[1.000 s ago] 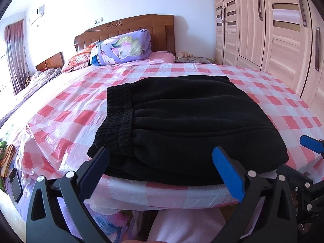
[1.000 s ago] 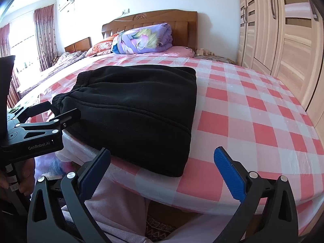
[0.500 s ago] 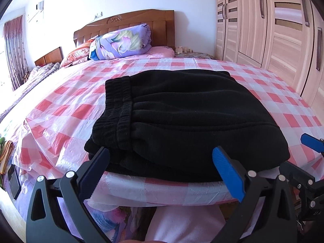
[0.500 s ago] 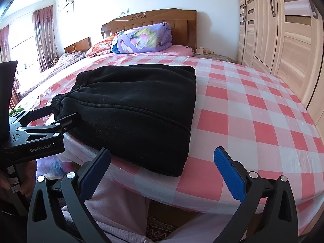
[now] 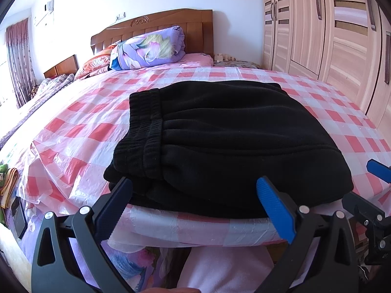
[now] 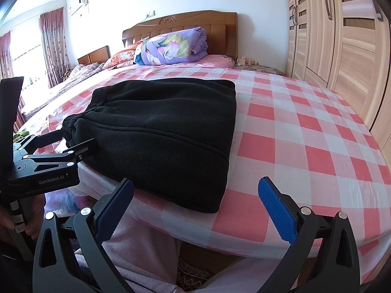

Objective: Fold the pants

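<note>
Black fleece pants [image 5: 220,141] [image 6: 166,127] lie folded into a thick rectangle on the bed, ribbed waistband [image 5: 144,131] to the left, near edge at the mattress front. My left gripper [image 5: 195,202] is open, its fingers spread just in front of the stack's near edge, nothing between them. My right gripper [image 6: 195,207] is open too, by the stack's near right corner. In the right wrist view the left gripper [image 6: 70,144] sits at the stack's near left corner. The right gripper's blue fingertip [image 5: 380,171] shows at the left wrist view's right edge.
A pink and white checked plastic sheet [image 6: 305,131] covers the bed. A purple floral quilt [image 5: 149,48] and pillows lie by the wooden headboard [image 5: 156,26]. A wardrobe [image 6: 342,39] lines the right wall. A person's pale trouser legs [image 5: 224,268] stand against the bed's front edge.
Both grippers have dropped slightly and drawn a little closer to the stack's near edge. The pants have not moved, and both grippers stay open.
</note>
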Tool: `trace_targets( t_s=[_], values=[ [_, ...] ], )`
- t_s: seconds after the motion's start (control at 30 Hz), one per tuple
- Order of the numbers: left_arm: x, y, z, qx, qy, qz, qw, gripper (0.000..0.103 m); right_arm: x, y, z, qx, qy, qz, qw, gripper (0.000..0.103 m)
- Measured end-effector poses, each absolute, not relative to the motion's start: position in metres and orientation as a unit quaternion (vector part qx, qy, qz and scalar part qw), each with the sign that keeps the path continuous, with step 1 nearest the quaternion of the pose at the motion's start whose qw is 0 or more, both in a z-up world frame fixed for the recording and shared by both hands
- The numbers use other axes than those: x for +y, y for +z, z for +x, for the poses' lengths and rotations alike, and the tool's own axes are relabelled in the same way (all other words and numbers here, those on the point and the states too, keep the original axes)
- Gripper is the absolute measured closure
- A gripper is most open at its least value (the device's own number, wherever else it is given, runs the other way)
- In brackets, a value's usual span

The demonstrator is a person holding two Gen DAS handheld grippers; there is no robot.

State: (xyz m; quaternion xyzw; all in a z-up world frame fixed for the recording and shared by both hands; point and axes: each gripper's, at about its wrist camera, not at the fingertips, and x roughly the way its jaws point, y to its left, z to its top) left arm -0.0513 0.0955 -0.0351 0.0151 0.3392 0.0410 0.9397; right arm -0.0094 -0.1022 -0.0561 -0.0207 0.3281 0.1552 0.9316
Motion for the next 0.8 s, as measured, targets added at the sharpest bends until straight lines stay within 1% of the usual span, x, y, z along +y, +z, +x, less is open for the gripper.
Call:
trace_targets(
  t_s=[0.33, 0.5, 0.8],
  values=[
    [0.0938, -0.0333, -0.0527, 0.338, 0.041, 0.022, 0.94, 0.002, -0.103, -0.0554, -0.0104, 0.326, 0.158, -0.018, 0.932, 0.004],
    [0.0945, -0.0295, -0.0594, 0.321, 0.039, 0.019, 0.946, 0.002, -0.1038, -0.055, -0.0104, 0.326, 0.158, -0.015, 0.932, 0.004],
    [0.0958, -0.0313, -0.0566, 0.329, 0.044, 0.014, 0.943, 0.002, -0.1061, -0.0551, -0.0132, 0.324, 0.158, -0.009, 0.933, 0.004]
  ],
)
